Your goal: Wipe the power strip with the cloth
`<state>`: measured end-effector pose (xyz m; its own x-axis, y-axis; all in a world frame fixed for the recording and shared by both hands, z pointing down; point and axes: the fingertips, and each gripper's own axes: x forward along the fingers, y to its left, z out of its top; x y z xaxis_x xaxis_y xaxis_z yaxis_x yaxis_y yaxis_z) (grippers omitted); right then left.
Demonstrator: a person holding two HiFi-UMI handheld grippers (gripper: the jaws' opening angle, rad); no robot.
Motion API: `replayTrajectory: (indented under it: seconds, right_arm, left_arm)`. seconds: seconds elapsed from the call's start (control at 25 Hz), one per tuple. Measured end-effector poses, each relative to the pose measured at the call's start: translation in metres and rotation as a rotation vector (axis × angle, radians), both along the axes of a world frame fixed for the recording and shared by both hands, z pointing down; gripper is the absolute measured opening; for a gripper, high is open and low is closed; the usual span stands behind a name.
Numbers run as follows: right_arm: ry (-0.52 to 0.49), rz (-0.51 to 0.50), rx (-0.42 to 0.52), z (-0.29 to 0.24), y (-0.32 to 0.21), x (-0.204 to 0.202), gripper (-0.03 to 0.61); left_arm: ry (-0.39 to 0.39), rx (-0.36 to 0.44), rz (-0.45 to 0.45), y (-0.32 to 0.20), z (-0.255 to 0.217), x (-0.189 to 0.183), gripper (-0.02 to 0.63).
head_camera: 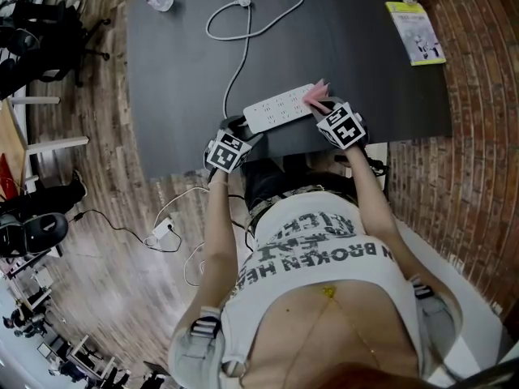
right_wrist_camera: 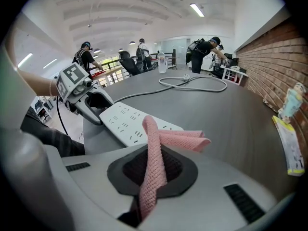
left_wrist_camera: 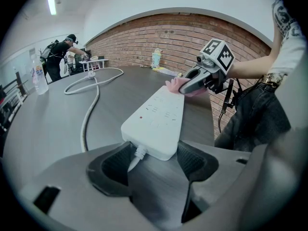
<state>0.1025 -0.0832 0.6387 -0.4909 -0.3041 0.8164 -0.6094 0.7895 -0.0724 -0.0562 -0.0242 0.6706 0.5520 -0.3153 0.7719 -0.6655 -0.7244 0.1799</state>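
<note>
Clamping the white power strip (left_wrist_camera: 156, 119) is left gripper (left_wrist_camera: 154, 163); right gripper (right_wrist_camera: 153, 177) pinches folded pink cloth (right_wrist_camera: 185, 139).

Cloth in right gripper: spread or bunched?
Bunched: the cloth is a rolled strip clamped in the right gripper, its end folded over.

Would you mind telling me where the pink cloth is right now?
In the head view, the pink cloth sits at the right end of the power strip, near the table's front edge, pinched in the right gripper's jaws.
</note>
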Motion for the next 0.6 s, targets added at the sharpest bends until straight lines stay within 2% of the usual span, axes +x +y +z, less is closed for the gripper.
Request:
replayTrajectory:
  seconds: [0.6]
  right_arm:
    - [0.023, 0.108, 0.039, 0.000, -0.009, 0.023, 0.017]
  left_arm:
    - [0.000, 0.007, -0.004, 0.000, 0.001, -0.001, 0.285]
